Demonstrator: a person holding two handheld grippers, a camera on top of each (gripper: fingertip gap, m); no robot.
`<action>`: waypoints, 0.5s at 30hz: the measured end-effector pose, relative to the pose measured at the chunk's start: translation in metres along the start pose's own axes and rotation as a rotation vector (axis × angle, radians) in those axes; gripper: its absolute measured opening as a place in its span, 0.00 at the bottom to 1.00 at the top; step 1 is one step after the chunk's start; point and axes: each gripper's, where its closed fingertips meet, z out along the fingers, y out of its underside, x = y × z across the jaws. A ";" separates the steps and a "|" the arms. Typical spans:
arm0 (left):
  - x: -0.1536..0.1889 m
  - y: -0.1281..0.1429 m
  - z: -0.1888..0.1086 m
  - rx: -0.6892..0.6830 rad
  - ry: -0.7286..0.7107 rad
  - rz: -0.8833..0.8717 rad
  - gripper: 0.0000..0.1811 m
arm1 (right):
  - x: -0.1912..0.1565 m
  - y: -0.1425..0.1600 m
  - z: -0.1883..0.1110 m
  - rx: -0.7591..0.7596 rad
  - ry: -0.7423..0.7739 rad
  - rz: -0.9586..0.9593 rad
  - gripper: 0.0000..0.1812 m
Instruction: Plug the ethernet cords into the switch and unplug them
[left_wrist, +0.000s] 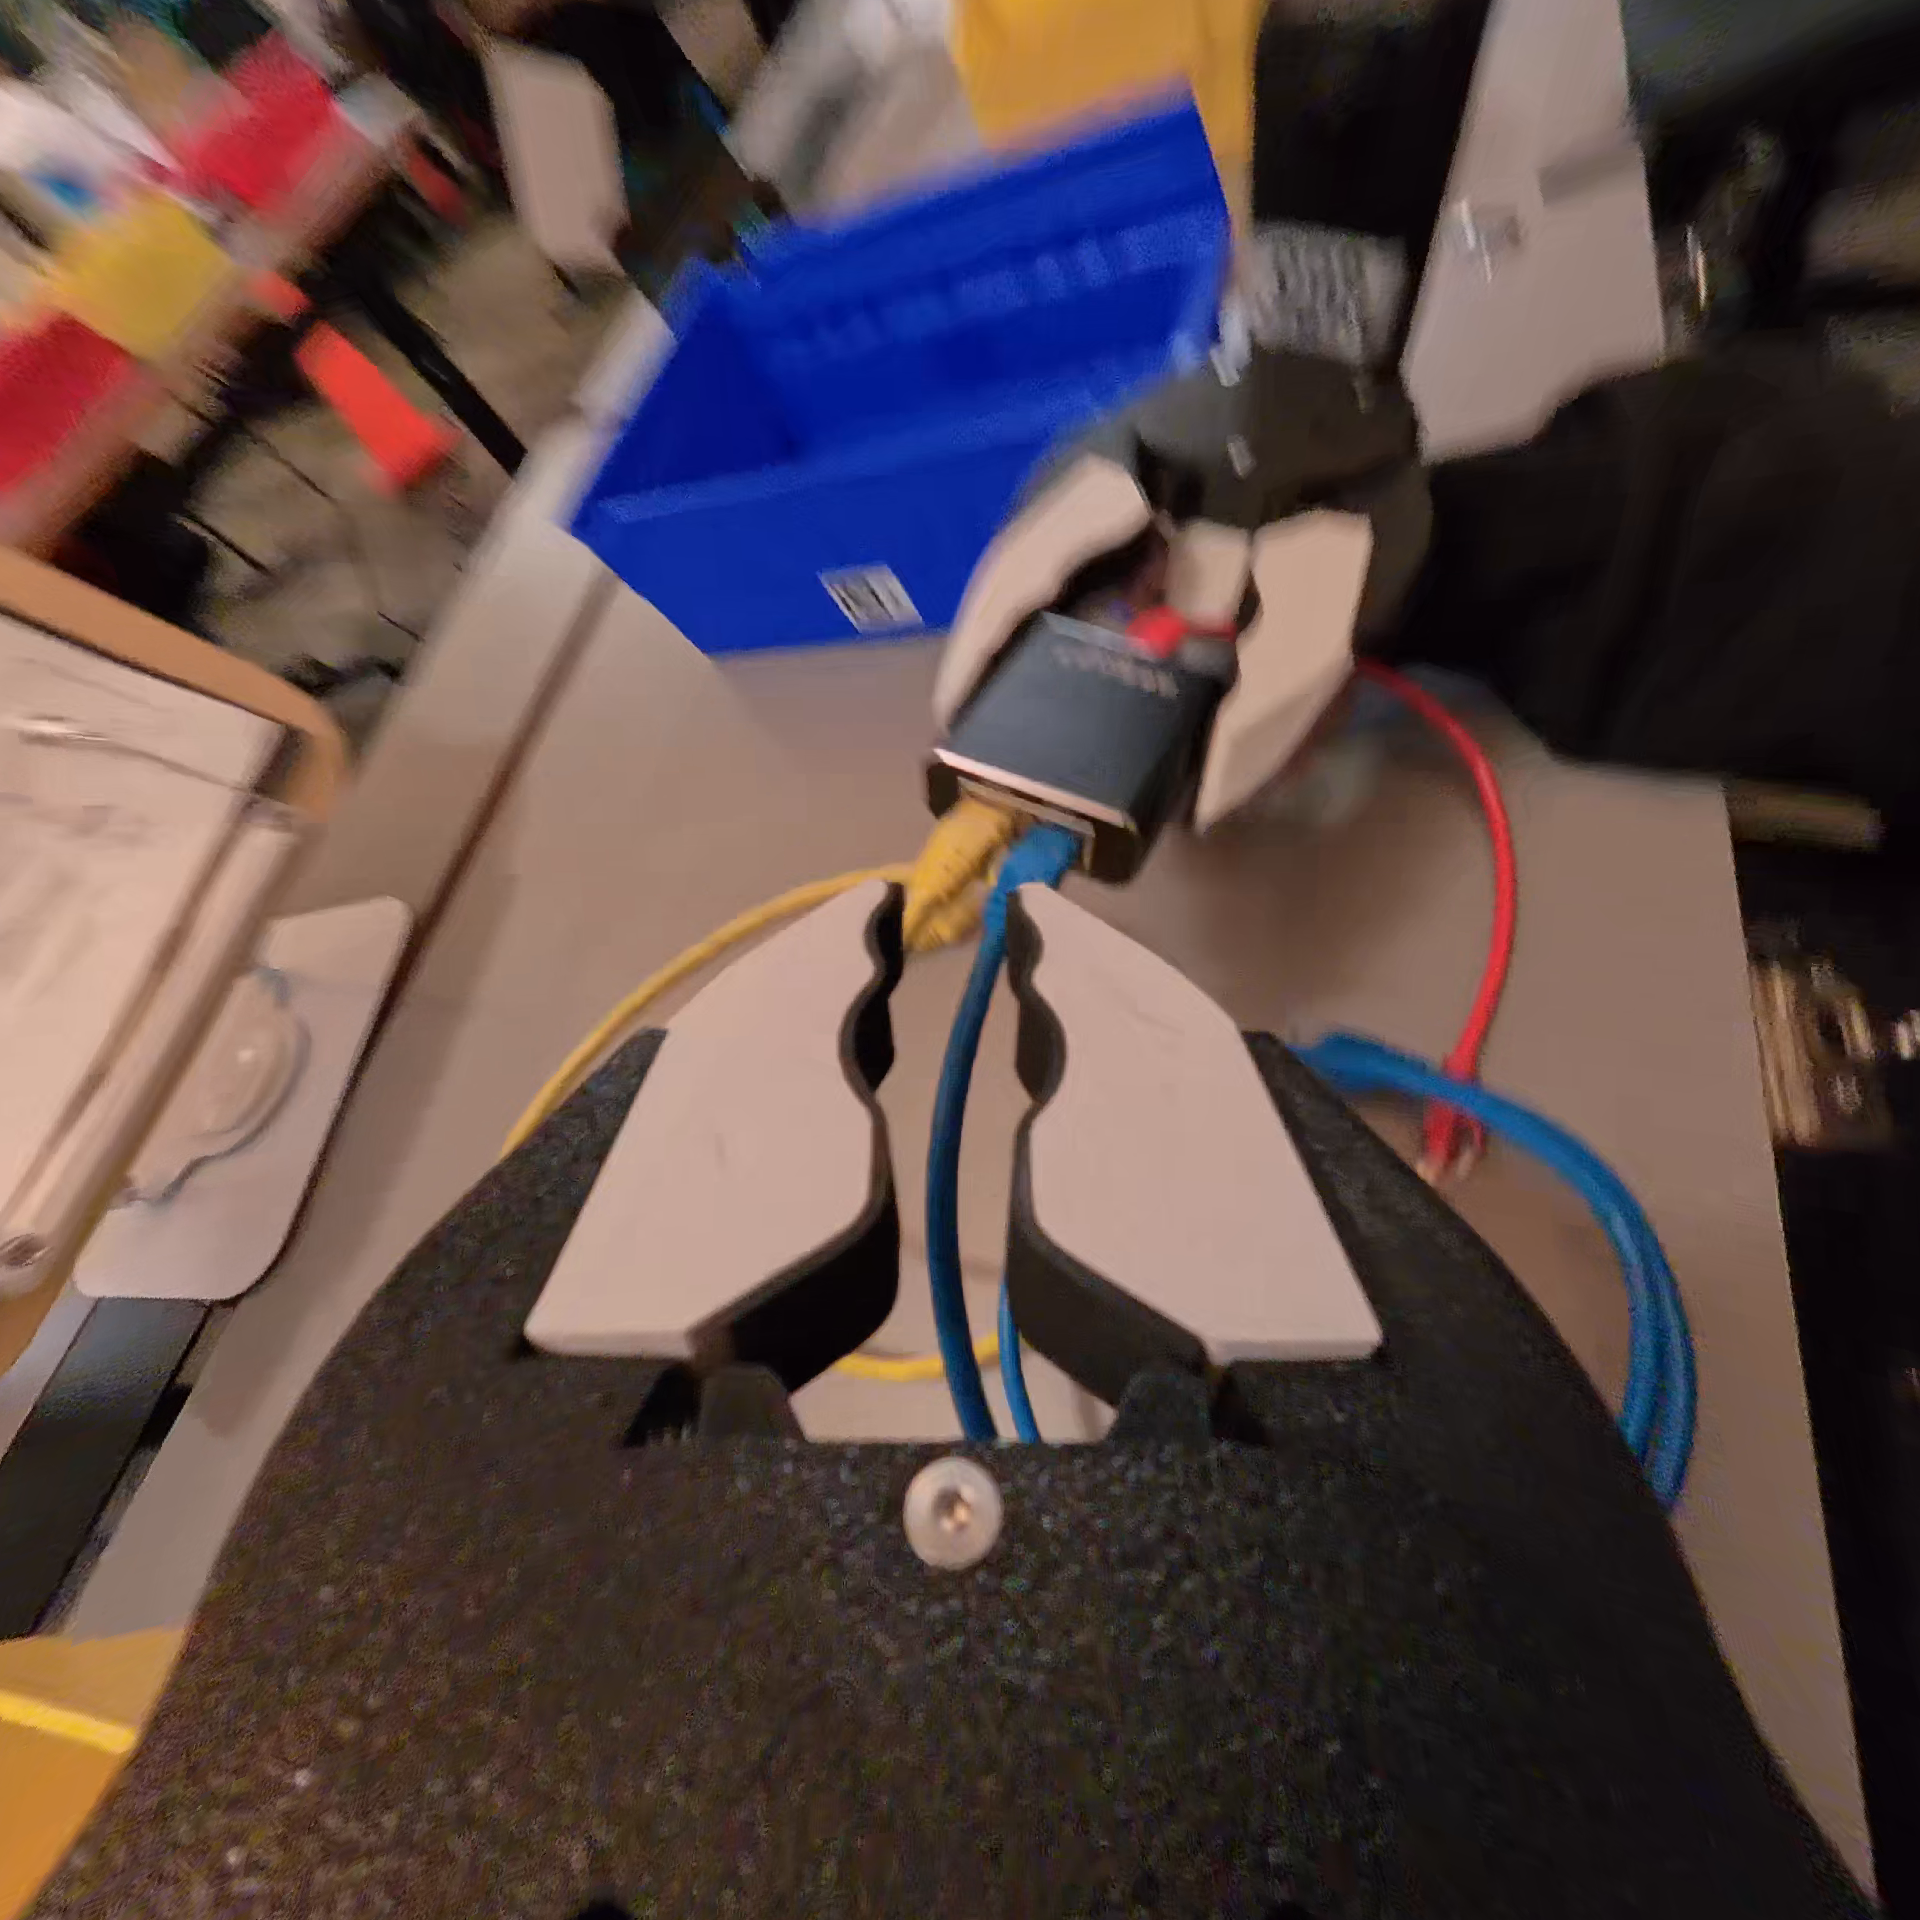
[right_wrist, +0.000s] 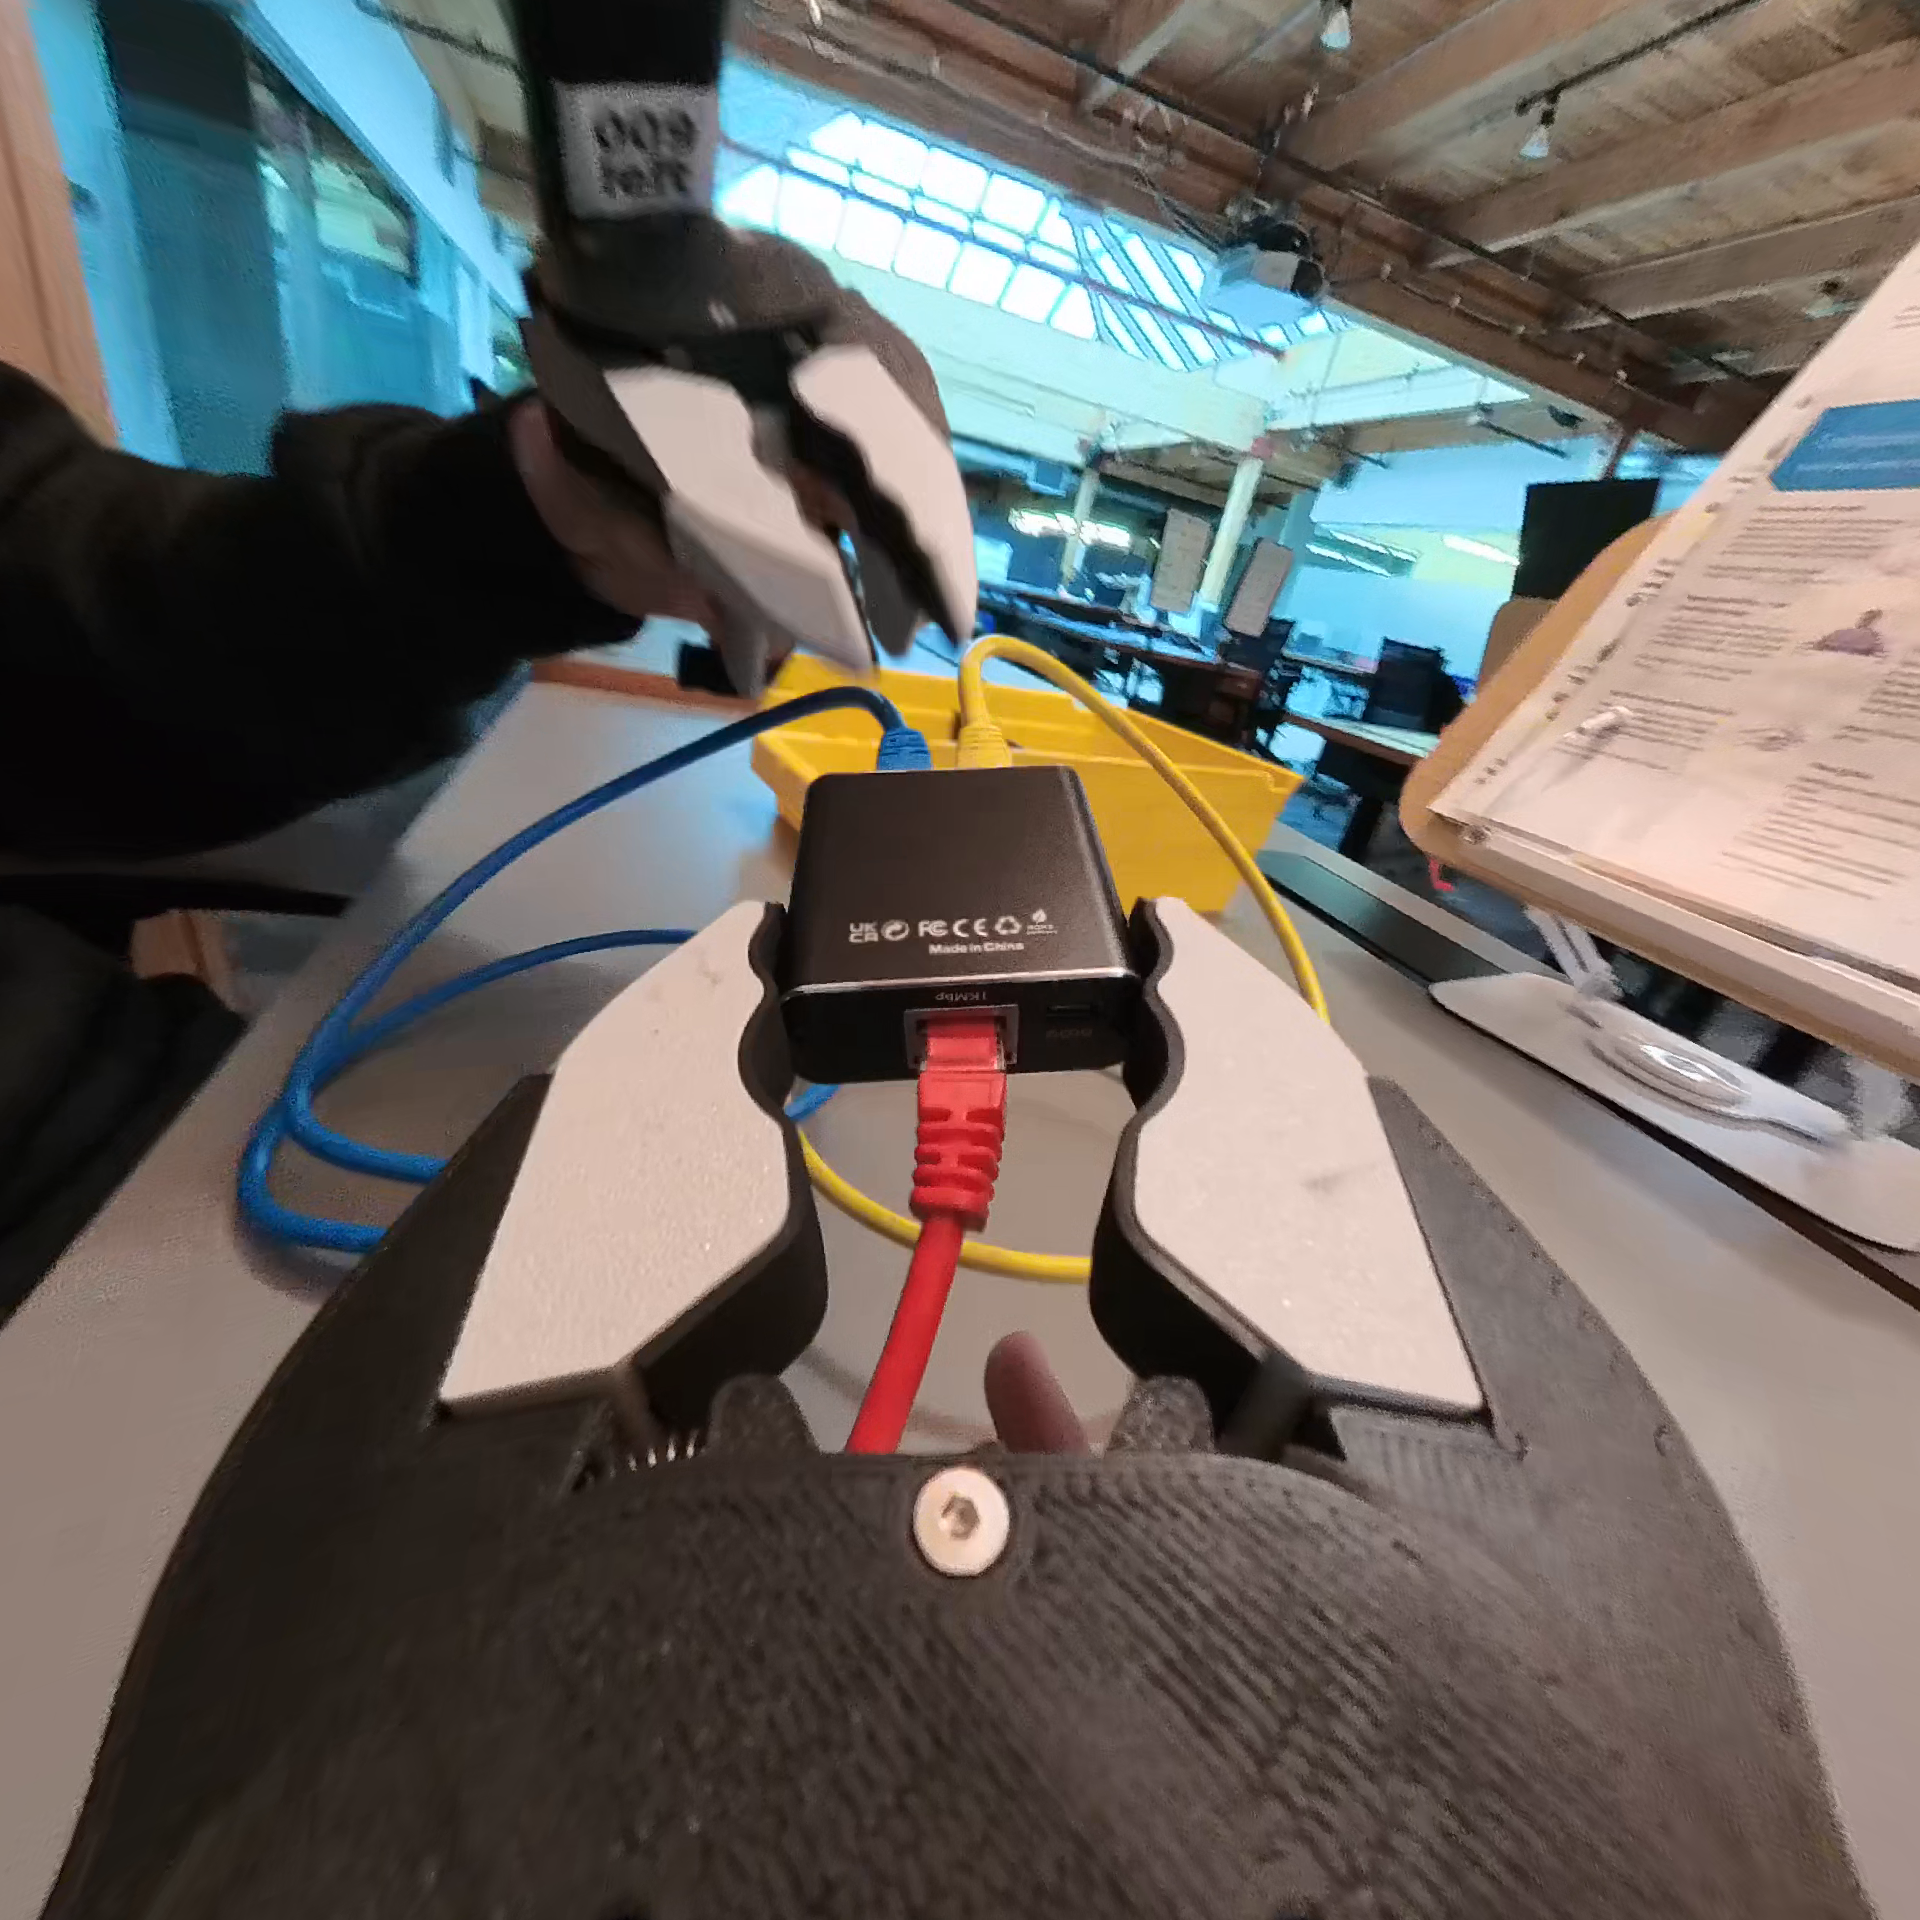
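My right gripper (right_wrist: 956, 927) is shut on a small black switch (right_wrist: 951, 873) and holds it just above the grey table (right_wrist: 582, 831). A red cord (right_wrist: 958, 1122) is plugged into its near port. A blue cord (right_wrist: 902, 748) and a yellow cord (right_wrist: 982, 740) are plugged into its far side. My left gripper (left_wrist: 956, 912) is slightly open and empty, its tips just short of the yellow plug (left_wrist: 948, 878) and blue plug (left_wrist: 1039, 854). The blue cable runs under its gap. In the left wrist view the right gripper (left_wrist: 1075, 764) clamps the switch (left_wrist: 1081, 727). The left gripper also shows in the right wrist view (right_wrist: 914, 639).
A blue bin (left_wrist: 904, 416) stands behind the switch and a yellow bin (right_wrist: 1143, 821) on the other side. A paper stand (right_wrist: 1714, 727) sits on the table's edge. Loose loops of blue cable (right_wrist: 312, 1122) and red cable (left_wrist: 1486, 831) lie on the table. A dark sleeve (right_wrist: 260, 623) holds the left gripper.
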 end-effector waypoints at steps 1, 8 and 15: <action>-0.009 -0.009 -0.013 0.096 -0.053 -0.044 0.14 | 0.005 0.001 -0.001 -0.022 0.030 -0.014 0.35; -0.056 0.069 -0.075 0.242 -0.332 -0.311 0.18 | 0.039 -0.043 -0.011 -0.038 0.276 -0.105 0.35; -0.033 0.128 -0.053 0.084 -0.269 -0.327 0.23 | 0.088 -0.156 -0.051 0.004 0.519 -0.285 0.35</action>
